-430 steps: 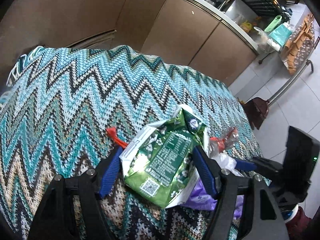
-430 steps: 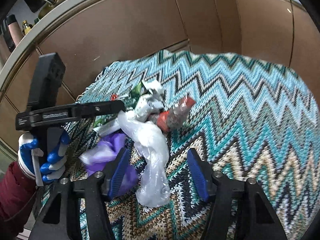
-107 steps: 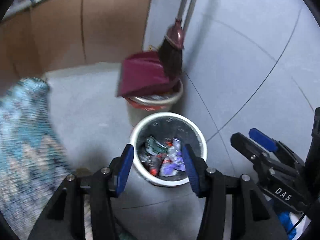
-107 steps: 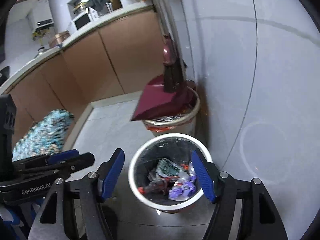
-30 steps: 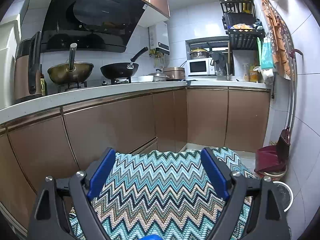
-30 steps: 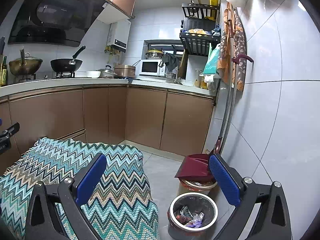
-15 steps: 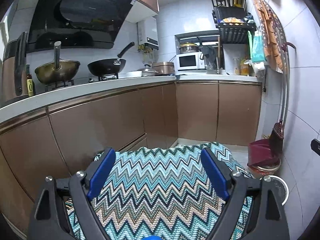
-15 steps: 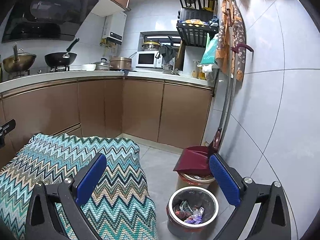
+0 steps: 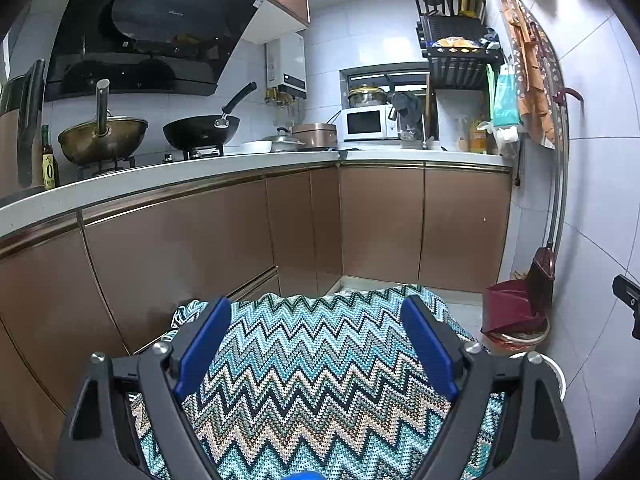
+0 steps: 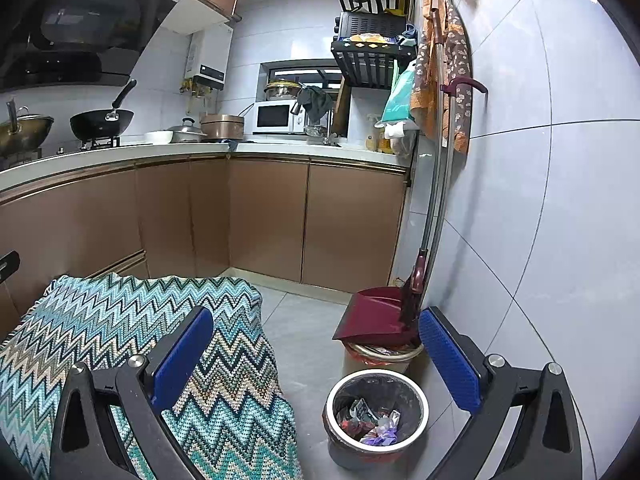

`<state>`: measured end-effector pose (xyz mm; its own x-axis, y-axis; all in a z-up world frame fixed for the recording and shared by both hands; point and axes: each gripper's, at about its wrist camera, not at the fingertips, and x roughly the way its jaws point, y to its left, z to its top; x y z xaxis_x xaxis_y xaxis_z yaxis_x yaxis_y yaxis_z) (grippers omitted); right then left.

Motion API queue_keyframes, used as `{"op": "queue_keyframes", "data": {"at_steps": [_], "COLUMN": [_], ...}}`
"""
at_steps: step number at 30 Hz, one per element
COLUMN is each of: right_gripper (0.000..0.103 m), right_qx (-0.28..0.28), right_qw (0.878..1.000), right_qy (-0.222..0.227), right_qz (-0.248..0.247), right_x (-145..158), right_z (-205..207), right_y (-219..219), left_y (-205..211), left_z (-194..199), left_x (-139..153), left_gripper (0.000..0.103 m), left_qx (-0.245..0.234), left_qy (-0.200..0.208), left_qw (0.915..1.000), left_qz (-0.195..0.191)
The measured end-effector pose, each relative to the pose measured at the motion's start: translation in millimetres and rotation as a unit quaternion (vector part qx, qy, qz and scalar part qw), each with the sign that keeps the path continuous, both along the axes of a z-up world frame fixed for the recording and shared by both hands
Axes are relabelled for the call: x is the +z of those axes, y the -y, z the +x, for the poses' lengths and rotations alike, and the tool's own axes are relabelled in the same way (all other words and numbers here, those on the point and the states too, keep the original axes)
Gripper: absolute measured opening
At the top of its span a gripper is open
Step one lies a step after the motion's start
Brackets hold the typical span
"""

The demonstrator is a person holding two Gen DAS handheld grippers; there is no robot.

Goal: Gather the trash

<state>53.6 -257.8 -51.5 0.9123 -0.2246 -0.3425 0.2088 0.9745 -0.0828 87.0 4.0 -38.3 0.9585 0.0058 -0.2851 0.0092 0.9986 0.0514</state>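
Both grippers swung up off the bin since approx 3.6 s back, when they hung right over it; wrappers seen on the cloth 14 s ago are gone from it, now in the bin.

L gripper (image 9: 316, 344): blue pads wide apart, nothing between them, held over the zigzag cloth (image 9: 312, 384). Cloth top bare of litter as far as L view shows.

R gripper (image 10: 316, 356): pads also spread wide, nothing clamped. L pad over the cloth's edge (image 10: 224, 360), R pad near the wall side.

Trash bin (image 10: 376, 420): round, white rim, dark liner, on grey floor just R of the cloth. Trash (image 10: 370, 420) inside – crumpled wrappers, purple bit, reddish bit. In L view only the bin rim (image 9: 554, 372) peeks past the R finger.

Just behind bin: second bucket (image 10: 380, 354) w/ maroon dustpan (image 10: 372, 316) on top, broom (image 10: 416, 292) upright against the tiled wall.

Further: brown cabinets (image 9: 380, 224) in an L-shape, white counter (image 9: 200, 172). On the hob a brass-coloured pot (image 9: 102, 142) and black wok (image 9: 202, 130). Far corner: microwave (image 9: 366, 122), black rack (image 9: 456, 32) above it. Range hood (image 9: 152, 32) upper L.
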Motion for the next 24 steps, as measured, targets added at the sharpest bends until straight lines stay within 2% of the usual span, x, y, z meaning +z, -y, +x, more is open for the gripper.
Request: {"op": "queue_keyframes", "data": {"at_steps": [8, 24], "right_gripper": [0.103, 0.103], "right_qx": [-0.008, -0.018], "right_qw": [1.000, 1.000], "right_qy": [0.005, 0.005], "right_qz": [0.002, 0.005], "right_x": [1, 0], "right_z": [-3, -10], "right_y": [4, 15], "left_y": [6, 35], "left_z": [0, -7], "left_x": [1, 16], "left_gripper": [0.086, 0.086], "left_qx": [-0.011, -0.049], "left_qy": [-0.006, 0.012], "left_qw": [0.9999, 0.9987], "left_qz": [0.009, 0.010]}}
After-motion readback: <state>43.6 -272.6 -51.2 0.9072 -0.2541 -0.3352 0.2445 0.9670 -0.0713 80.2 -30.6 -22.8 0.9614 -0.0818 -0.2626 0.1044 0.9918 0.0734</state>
